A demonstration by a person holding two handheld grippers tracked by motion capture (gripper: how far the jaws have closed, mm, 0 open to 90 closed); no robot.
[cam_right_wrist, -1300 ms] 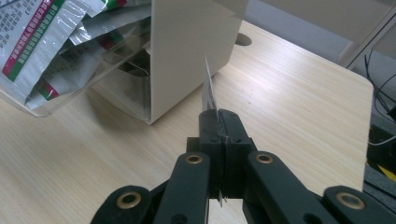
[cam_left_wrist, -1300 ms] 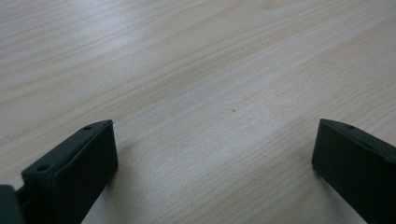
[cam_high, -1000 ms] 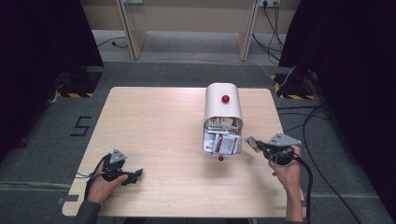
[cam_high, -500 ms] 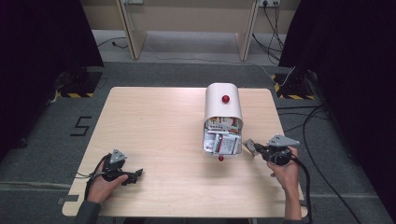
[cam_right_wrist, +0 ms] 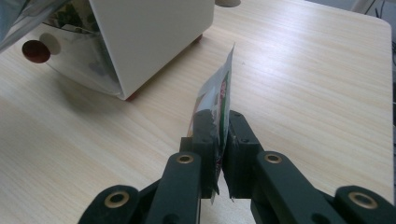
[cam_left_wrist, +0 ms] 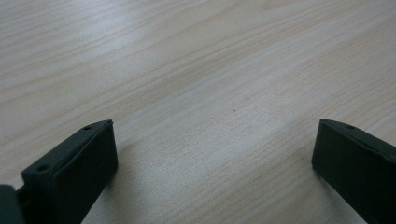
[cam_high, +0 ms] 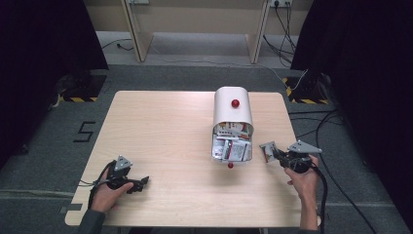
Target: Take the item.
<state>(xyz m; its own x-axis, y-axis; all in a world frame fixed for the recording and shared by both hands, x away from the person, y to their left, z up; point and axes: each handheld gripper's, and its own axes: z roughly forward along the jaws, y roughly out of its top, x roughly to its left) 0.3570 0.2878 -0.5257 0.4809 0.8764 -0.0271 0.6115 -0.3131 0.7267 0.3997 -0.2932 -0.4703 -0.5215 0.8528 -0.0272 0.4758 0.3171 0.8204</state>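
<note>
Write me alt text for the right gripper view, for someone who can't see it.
Black tongs shut on the edge of a thin printed packet that stands upright between them above a light wooden table. Behind and to the left sits a white box on small red feet, with a red knob on its open flap.

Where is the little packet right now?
The packet is pinched in the right gripper, above the table's right side, just right of the white box.

Right gripper [cam_right_wrist: 220,135] jaws clamped on thin foil sachet [cam_right_wrist: 217,93] — sachet edge-on, upright above wood table [cam_right_wrist: 317,84]; white box [cam_right_wrist: 149,37] near, upper left.
</note>
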